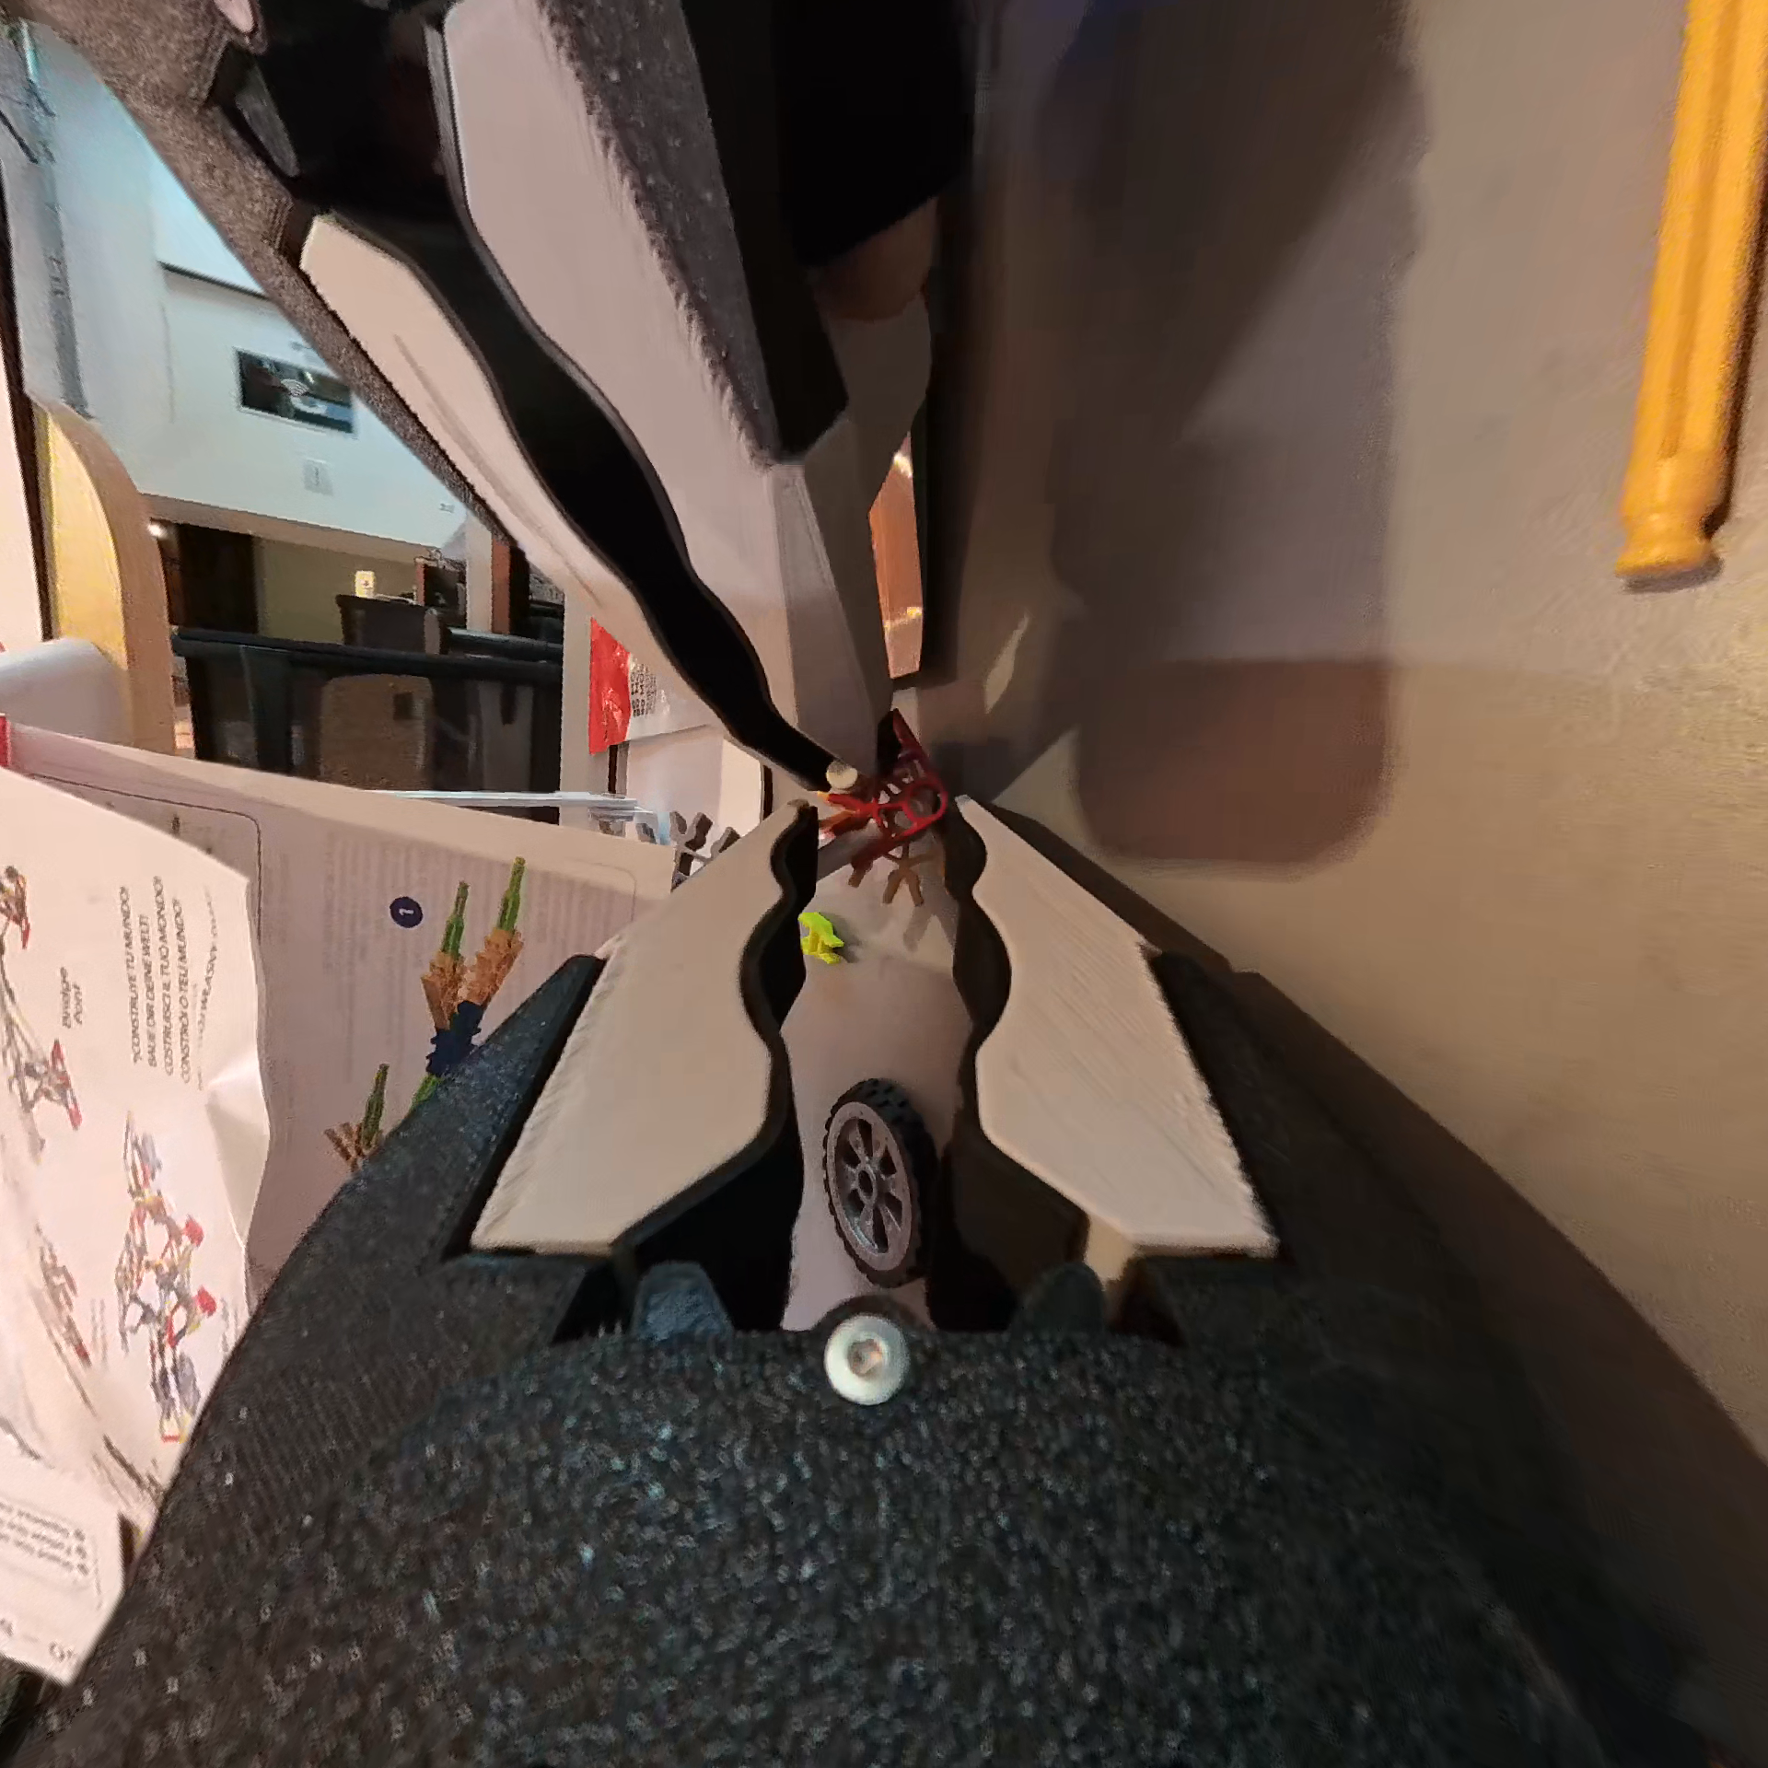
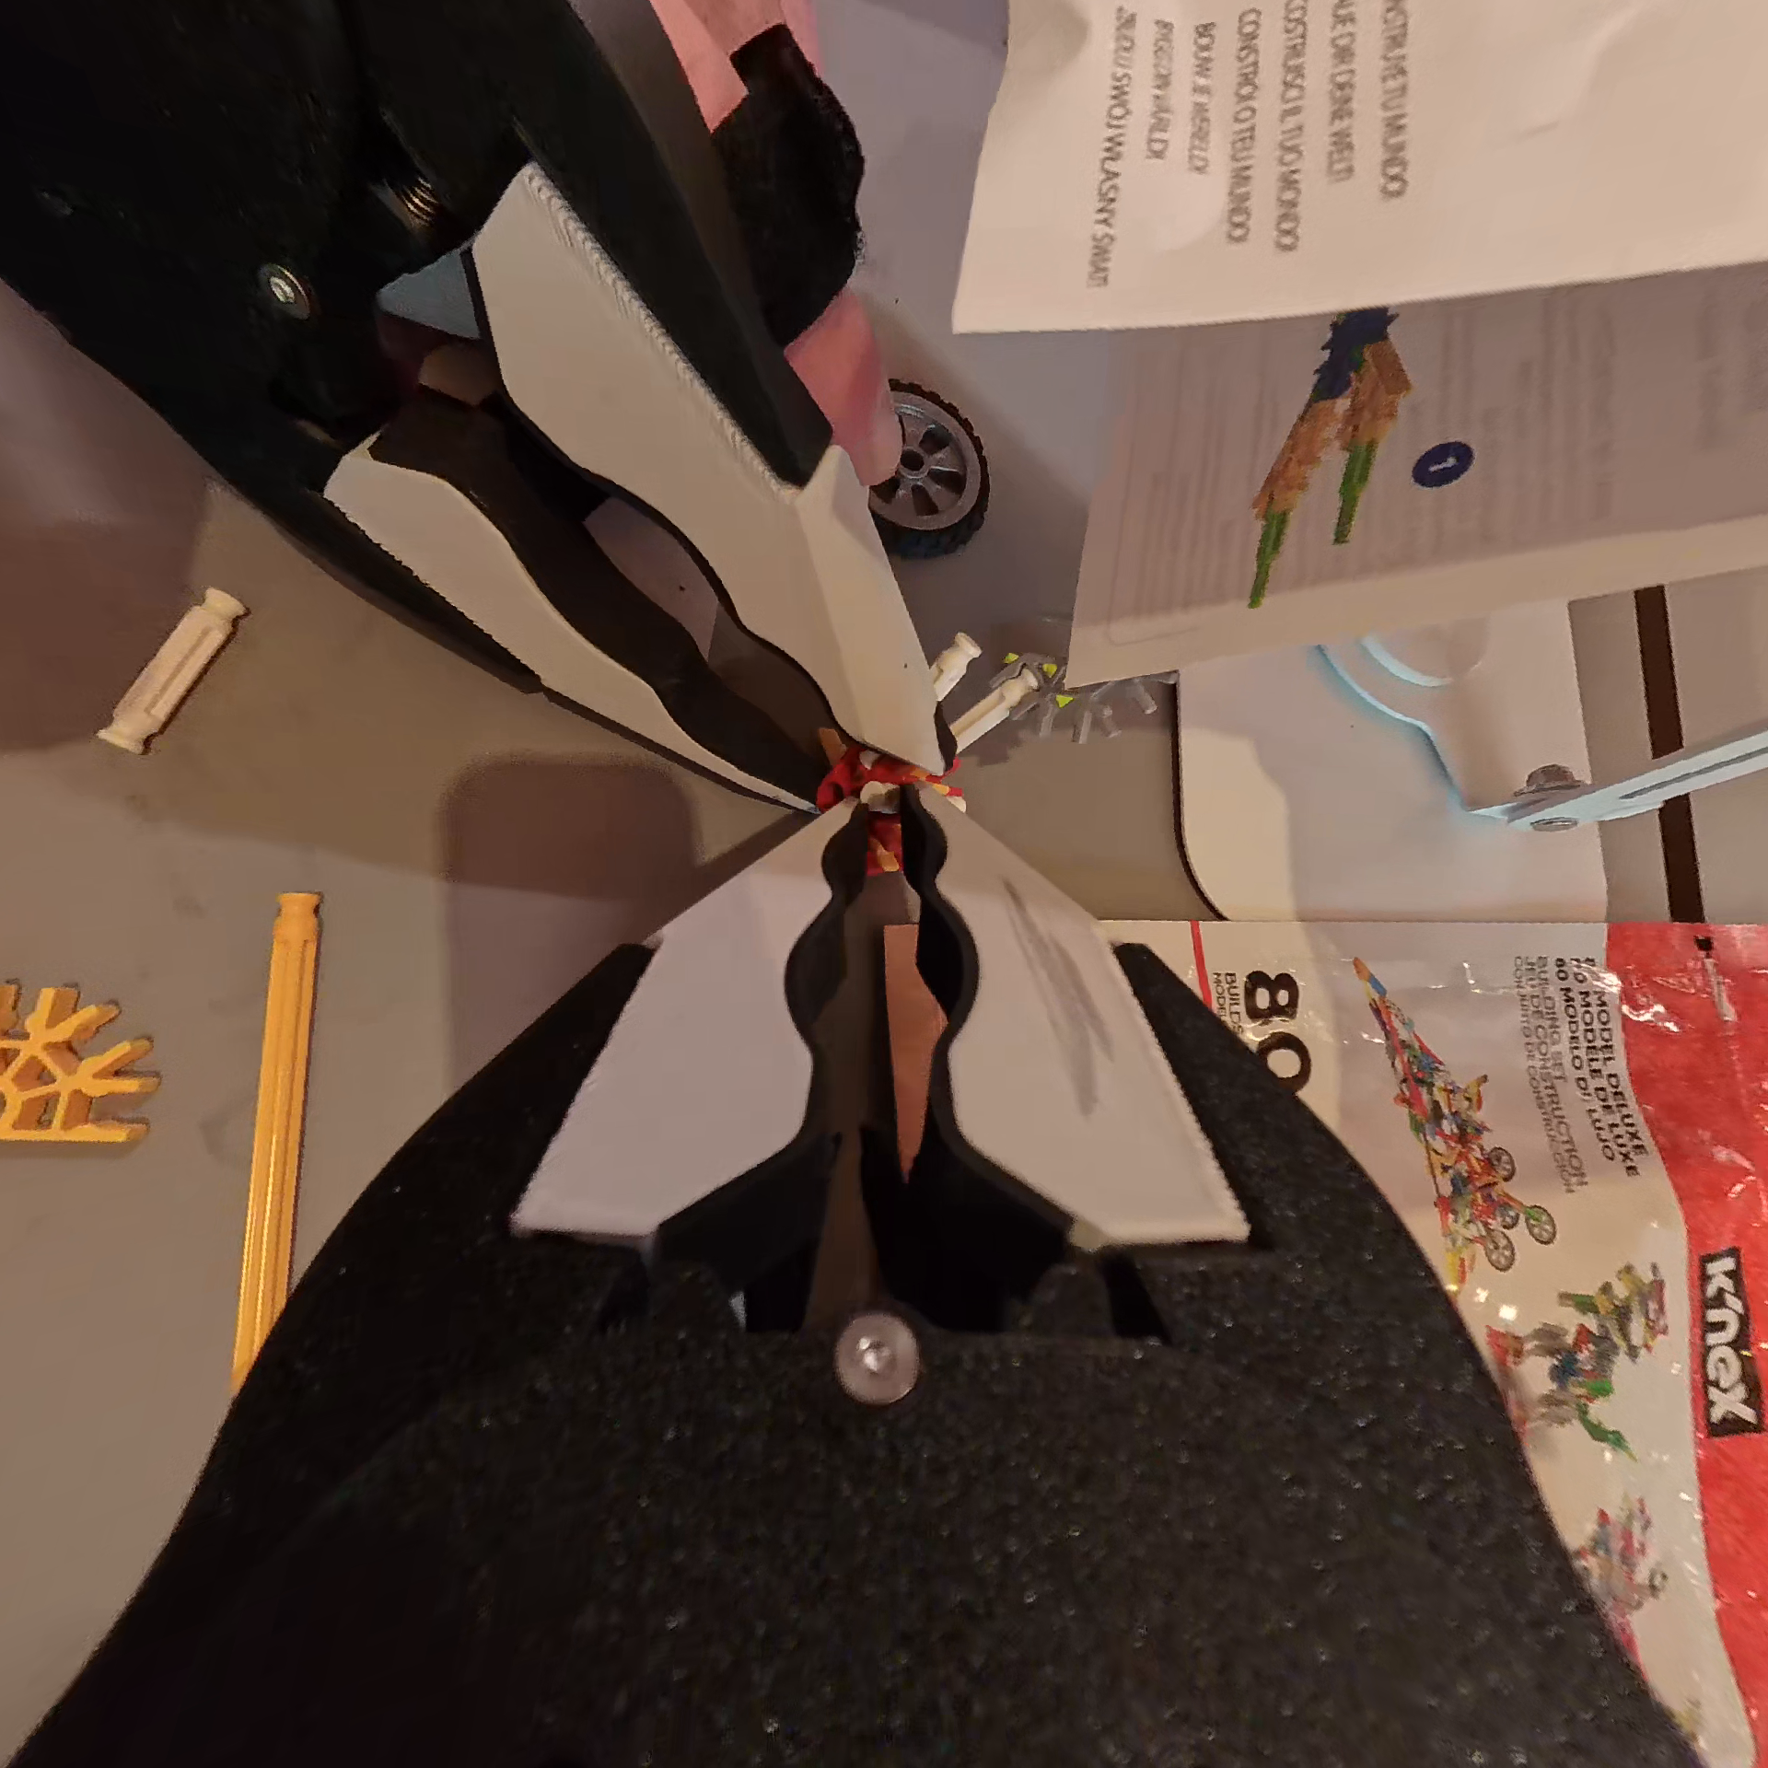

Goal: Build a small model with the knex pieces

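Red connector (image 1: 895,799), btwn both grippers' jaw tips

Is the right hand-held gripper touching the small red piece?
Touching. In the right wrist view the right hand-held gripper has its fingertips closed on the red piece, with no gap showing.

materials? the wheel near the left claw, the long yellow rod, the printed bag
Wheel: grey spoked hub looks like hard moulded plastic; the black knobbly tyre looks rubbery, though it could be plastic.
Long yellow rod: rigid moulded plastic, slight sheen, grooved along its length.
Printed bag: thin clear plastic film, glossy, with wrinkles and glare patches.
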Demonstrator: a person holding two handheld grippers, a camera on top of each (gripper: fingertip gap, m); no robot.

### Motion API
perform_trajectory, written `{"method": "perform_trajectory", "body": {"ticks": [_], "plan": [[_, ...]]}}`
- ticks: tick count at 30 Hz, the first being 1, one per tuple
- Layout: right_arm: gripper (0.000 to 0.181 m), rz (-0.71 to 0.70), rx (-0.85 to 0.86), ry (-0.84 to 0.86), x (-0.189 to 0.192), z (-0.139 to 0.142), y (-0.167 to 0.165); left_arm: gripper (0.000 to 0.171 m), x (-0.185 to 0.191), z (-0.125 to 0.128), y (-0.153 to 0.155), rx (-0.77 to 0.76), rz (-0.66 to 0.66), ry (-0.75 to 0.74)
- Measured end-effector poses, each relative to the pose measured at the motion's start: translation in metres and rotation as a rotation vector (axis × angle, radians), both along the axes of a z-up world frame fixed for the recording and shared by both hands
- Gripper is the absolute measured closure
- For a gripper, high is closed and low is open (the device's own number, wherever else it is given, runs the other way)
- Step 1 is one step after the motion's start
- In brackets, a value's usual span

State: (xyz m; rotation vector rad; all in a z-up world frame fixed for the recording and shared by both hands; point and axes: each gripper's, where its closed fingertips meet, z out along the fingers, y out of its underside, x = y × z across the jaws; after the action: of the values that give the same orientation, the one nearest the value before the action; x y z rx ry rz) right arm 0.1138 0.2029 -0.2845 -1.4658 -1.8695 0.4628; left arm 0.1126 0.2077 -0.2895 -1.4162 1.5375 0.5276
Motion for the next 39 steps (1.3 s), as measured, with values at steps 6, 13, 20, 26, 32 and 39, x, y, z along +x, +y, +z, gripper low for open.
{"method": "perform_trajectory", "body": {"ticks": [6, 13, 20, 26, 32, 39], "plan": [[0.176, 0.005, 0.084, -0.058, 0.0006, 0.0002, -0.001, 0.147, 0.0005, 0.0003, 0.0001, 0.008, 0.017, 0.003], [0.176, -0.002, 0.148, -0.101, -0.0003, -0.0003, -0.0005, 0.148, 0.0005, -0.0001, 0.0005, -0.01, 0.033, -0.014], [0.168, -0.005, 0.111, -0.083, 0.0001, 0.0003, 0.0, 0.147, 0.001, -0.0008, 0.002, -0.025, 0.012, -0.029], [0.17, -0.021, 0.161, -0.112, 0.0033, 0.0012, 0.0075, 0.147, 0.0051, -0.0004, 0.0081, -0.017, 0.008, -0.025], [0.175, -0.014, 0.172, -0.125, 0.006, 0.0012, 0.0072, 0.147, 0.0071, -0.0003, 0.0068, 0.01, -0.001, 0.002], [0.175, -0.021, 0.155, -0.122, 0.0071, -0.0006, 0.0057, 0.148, 0.0077, -0.0002, 0.0065, 0.021, 0.031, 0.004]]}}
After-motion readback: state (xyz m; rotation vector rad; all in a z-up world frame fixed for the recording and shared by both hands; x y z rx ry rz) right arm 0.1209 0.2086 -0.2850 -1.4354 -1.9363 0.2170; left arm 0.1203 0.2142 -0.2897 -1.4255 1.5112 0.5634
